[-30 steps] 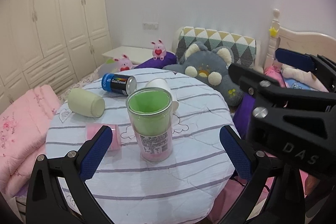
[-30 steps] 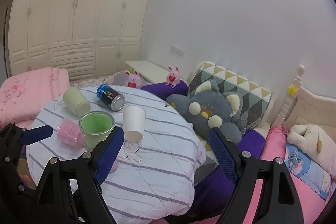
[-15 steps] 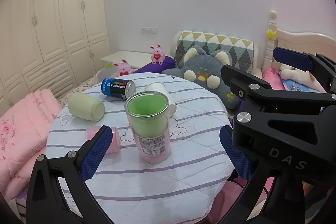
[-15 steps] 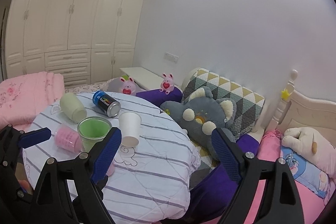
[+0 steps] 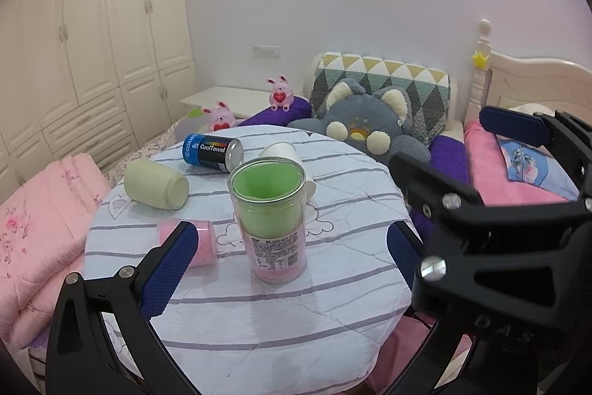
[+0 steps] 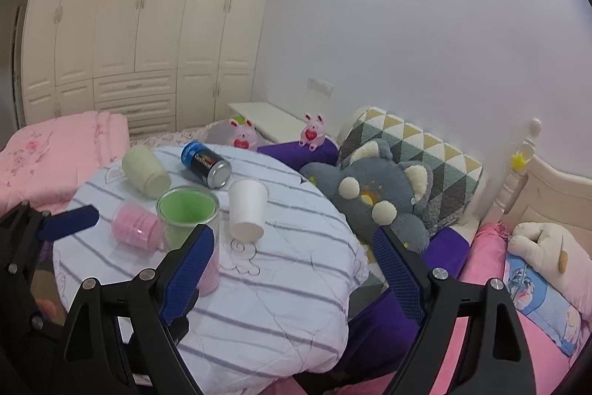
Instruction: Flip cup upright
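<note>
A white paper cup (image 6: 247,209) stands upside down on the round striped table (image 6: 281,287); in the left wrist view it (image 5: 283,150) is mostly hidden behind a clear glass jar (image 5: 273,223) with green and pink towels inside. My left gripper (image 5: 288,260) is open and empty, the jar standing just beyond its fingers. My right gripper (image 6: 294,271) is open and empty, held above the table's near right edge, short of the cup. The right gripper's body (image 5: 492,228) fills the right of the left wrist view.
A blue can (image 5: 212,150), a pale green roll (image 5: 155,184) and a pink roll (image 5: 194,241) lie on their sides on the table. A grey plush cushion (image 6: 373,191), a bed (image 6: 536,247) and pink bedding (image 6: 55,150) surround it. Wardrobes stand behind.
Both grippers have drawn back and risen slightly; the table and jar look a little farther and lower in view. Nothing on the table has moved.
</note>
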`<state>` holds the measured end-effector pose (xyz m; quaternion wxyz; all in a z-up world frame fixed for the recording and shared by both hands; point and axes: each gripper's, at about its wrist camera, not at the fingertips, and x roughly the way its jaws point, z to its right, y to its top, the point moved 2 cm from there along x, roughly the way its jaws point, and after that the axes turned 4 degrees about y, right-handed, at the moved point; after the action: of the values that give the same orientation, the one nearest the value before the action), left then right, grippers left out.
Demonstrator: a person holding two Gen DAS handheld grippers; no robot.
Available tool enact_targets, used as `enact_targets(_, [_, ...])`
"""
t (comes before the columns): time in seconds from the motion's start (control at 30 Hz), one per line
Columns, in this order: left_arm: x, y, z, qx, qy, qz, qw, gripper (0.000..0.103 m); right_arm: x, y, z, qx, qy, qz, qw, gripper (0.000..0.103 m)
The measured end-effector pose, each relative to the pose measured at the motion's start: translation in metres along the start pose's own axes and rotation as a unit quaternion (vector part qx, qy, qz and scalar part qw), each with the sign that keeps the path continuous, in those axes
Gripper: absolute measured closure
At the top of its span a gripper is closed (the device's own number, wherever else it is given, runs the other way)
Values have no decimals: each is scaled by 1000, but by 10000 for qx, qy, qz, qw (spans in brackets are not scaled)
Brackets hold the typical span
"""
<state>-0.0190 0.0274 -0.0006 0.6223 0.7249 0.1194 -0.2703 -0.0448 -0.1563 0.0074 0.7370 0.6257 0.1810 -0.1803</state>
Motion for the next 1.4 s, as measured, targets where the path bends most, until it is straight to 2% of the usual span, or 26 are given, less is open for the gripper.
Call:
enact_targets(0.17, [4,1,7,98,-38,-35,9999,0,-1,-4,3,16,-208,-4,9998,14])
enact_targets(0.93, [12,5,11,197,-246,24,9995,0,2,-3,8,88,-630,-87,9979,14])
enact_targets(1.4, [10,4,5,104,-204,79,9997,0,1,-1,2,48,-624,-67,9980,14])
